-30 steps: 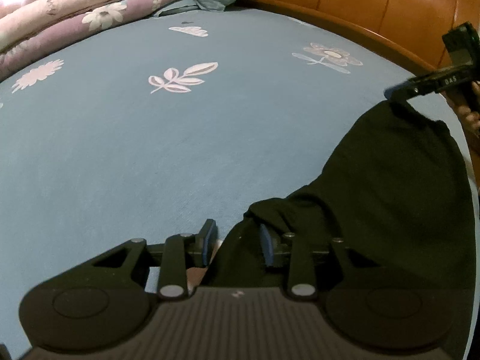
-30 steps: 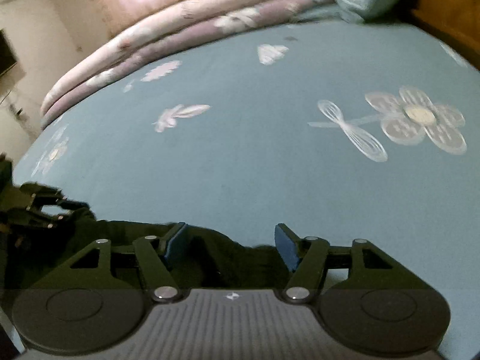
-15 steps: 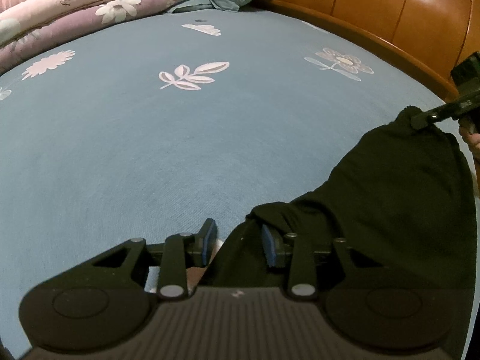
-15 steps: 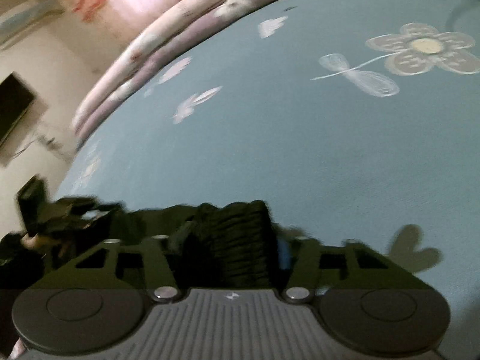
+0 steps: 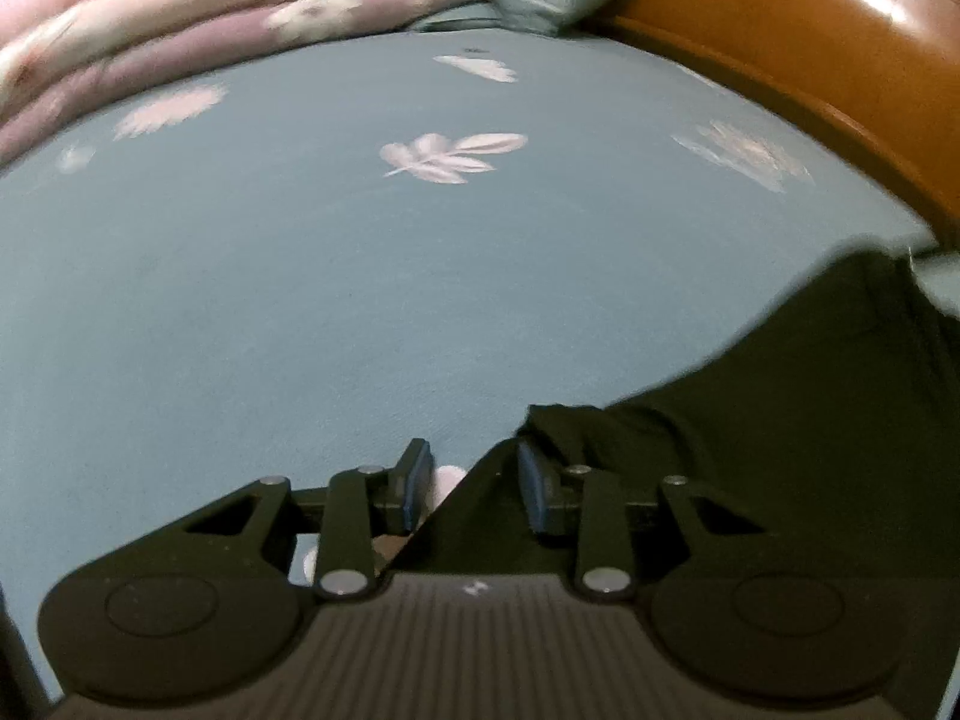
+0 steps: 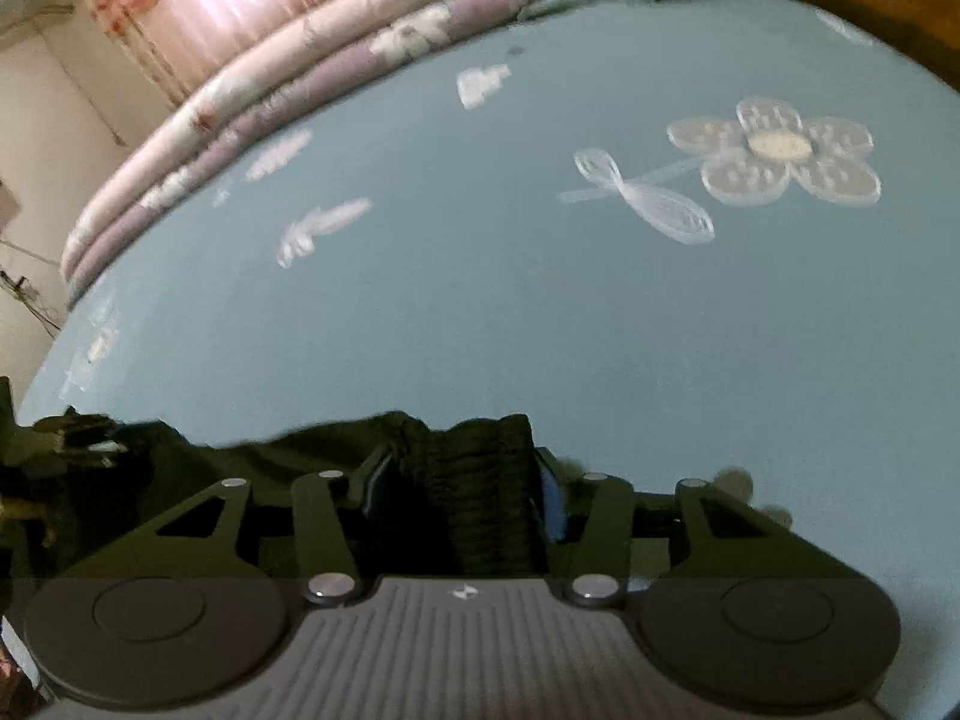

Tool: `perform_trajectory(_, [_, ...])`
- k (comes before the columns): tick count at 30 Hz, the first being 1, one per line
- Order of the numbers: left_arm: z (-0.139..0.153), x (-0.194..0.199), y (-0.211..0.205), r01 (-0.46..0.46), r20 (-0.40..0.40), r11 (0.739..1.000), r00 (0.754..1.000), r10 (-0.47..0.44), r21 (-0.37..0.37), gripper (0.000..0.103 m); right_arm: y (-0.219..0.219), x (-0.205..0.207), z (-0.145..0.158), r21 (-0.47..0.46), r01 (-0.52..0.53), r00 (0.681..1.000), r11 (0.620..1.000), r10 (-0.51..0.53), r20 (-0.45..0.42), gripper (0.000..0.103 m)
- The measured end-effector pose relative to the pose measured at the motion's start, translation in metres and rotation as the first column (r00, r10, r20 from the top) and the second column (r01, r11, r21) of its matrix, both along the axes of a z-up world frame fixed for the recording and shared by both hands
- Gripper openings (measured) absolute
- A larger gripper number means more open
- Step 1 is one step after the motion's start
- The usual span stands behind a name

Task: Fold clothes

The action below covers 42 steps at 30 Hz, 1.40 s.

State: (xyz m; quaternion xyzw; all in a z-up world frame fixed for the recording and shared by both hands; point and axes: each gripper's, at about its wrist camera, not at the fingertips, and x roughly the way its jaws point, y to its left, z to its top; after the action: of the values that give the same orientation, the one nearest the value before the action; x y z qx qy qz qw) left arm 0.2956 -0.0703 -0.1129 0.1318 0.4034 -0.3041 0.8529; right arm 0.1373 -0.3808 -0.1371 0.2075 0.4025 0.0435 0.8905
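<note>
Dark garment (image 5: 780, 420) on the near right of the bed (image 5: 300, 300), unfolded. My left tongs (image 5: 474, 480) closing on its corner; right tongs (image 6: 462, 480) opening around its ribbed hem. All folds remain.

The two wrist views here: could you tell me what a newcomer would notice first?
Probably the dark garment bunched between the right gripper, whose jaws are opening, at the bottom of the right wrist view. Next, the big white flower print on the blue bedsheet, upper right.
</note>
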Motion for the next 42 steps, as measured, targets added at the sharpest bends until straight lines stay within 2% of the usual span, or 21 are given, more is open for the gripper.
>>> perform_trajectory(1, [0.0,0.0,-0.001,0.008,0.016,1.0,1.0,-0.009,0.013,0.034,0.005,0.001,0.006,-0.007,-0.002,1.0,1.0,0.003,0.024,0.061])
perform_trajectory(2, [0.0,0.0,-0.001,0.016,0.031,1.0,0.999,-0.017,0.026,0.044,0.013,0.003,0.011,-0.019,-0.01,0.999,1.0,0.011,0.043,0.066])
perform_trajectory(3, [0.0,0.003,0.001,-0.014,0.035,0.999,0.999,0.013,0.03,0.059,0.022,0.007,0.015,-0.039,-0.023,0.998,0.999,0.026,0.056,0.07])
perform_trajectory(4, [0.0,0.007,0.006,-0.058,0.037,0.998,0.998,0.057,0.028,0.067,0.031,0.01,0.018,-0.069,-0.025,0.998,0.997,0.029,0.063,0.07])
perform_trajectory(5, [0.001,0.009,0.011,-0.097,0.04,0.995,0.995,0.096,0.018,0.067,0.037,0.013,0.02,-0.112,-0.01,0.998,0.994,0.017,0.064,0.07])
perform_trajectory(7, [0.003,0.01,0.018,-0.171,0.073,0.984,0.983,0.167,0.048,0.052,0.051,0.02,0.025,-0.197,0.019,0.998,0.98,-0.005,0.068,0.07])
perform_trajectory(9, [0.008,0.009,0.029,-0.201,0.081,0.978,0.977,0.196,0.055,0.051,0.053,0.02,0.033,-0.212,0.048,0.995,0.976,-0.027,0.101,0.07])
perform_trajectory(13, [0.028,-0.007,0.047,-0.164,0.08,0.984,0.982,0.169,-0.07,0.051,0.051,0.019,0.037,-0.077,-0.03,0.99,0.997,0.04,0.137,0.071])
perform_trajectory(14, [0.033,-0.013,0.048,-0.138,0.089,0.985,0.985,0.147,-0.1,0.051,0.054,0.02,0.036,-0.062,-0.054,0.987,0.997,0.063,0.146,0.071])
perform_trajectory(17, [0.035,-0.029,0.045,-0.018,0.036,0.975,0.999,0.027,-0.222,0.051,0.06,0.025,0.026,0.013,-0.17,0.981,0.985,0.168,0.102,0.071])
perform_trajectory(20, [0.03,-0.04,0.038,0.045,-0.018,0.955,0.998,-0.052,-0.294,0.051,0.041,0.027,0.01,0.053,-0.114,0.993,0.992,0.112,0.034,0.071])
perform_trajectory(22, [0.023,-0.044,0.035,0.093,-0.058,0.937,0.991,-0.12,-0.338,0.055,0.012,0.028,-0.005,0.181,-0.072,0.997,0.981,0.076,-0.014,0.071])
perform_trajectory(24, [0.011,-0.041,0.029,0.062,-0.076,0.975,0.994,-0.08,-0.214,0.058,-0.01,0.028,-0.018,0.312,-0.036,0.998,0.949,0.052,-0.041,0.067])
perform_trajectory(25, [0.005,-0.039,0.026,0.039,-0.079,0.99,0.996,-0.051,-0.137,0.05,-0.016,0.027,-0.02,0.337,-0.017,0.998,0.942,0.034,-0.044,0.065])
perform_trajectory(28, [0.009,-0.031,0.039,-0.077,-0.06,0.99,0.996,0.071,-0.115,0.047,-0.019,0.021,-0.007,0.278,0.026,0.999,0.96,-0.019,-0.026,0.062])
perform_trajectory(30, [0.018,-0.027,0.048,-0.172,-0.036,0.981,0.985,0.169,-0.086,0.046,-0.011,0.012,0.013,0.141,0.048,0.999,0.989,-0.051,0.014,0.072])
perform_trajectory(31, [0.023,-0.028,0.052,-0.188,-0.04,0.977,0.982,0.185,-0.105,0.046,-0.008,0.007,0.021,0.073,0.06,0.997,0.996,-0.063,0.033,0.073])
perform_trajectory(33, [0.03,-0.032,0.057,-0.204,-0.062,0.966,0.979,0.196,-0.159,0.047,-0.006,-0.002,0.028,0.013,0.071,0.995,0.997,-0.072,0.065,0.074])
perform_trajectory(36, [0.034,-0.045,0.051,-0.189,-0.065,0.96,0.982,0.179,-0.209,0.051,-0.006,0.0,0.024,0.03,0.091,0.994,0.995,-0.093,0.054,0.074])
perform_trajectory(39, [0.031,-0.062,0.035,-0.139,-0.063,0.968,0.99,0.128,-0.211,0.055,0.011,0.009,0.021,-0.019,0.084,0.995,0.996,-0.083,0.055,0.074])
perform_trajectory(42, [0.013,-0.074,0.024,-0.172,-0.123,0.973,0.98,0.154,-0.153,0.056,0.036,0.017,0.024,-0.036,0.036,0.995,0.999,-0.032,0.092,0.074])
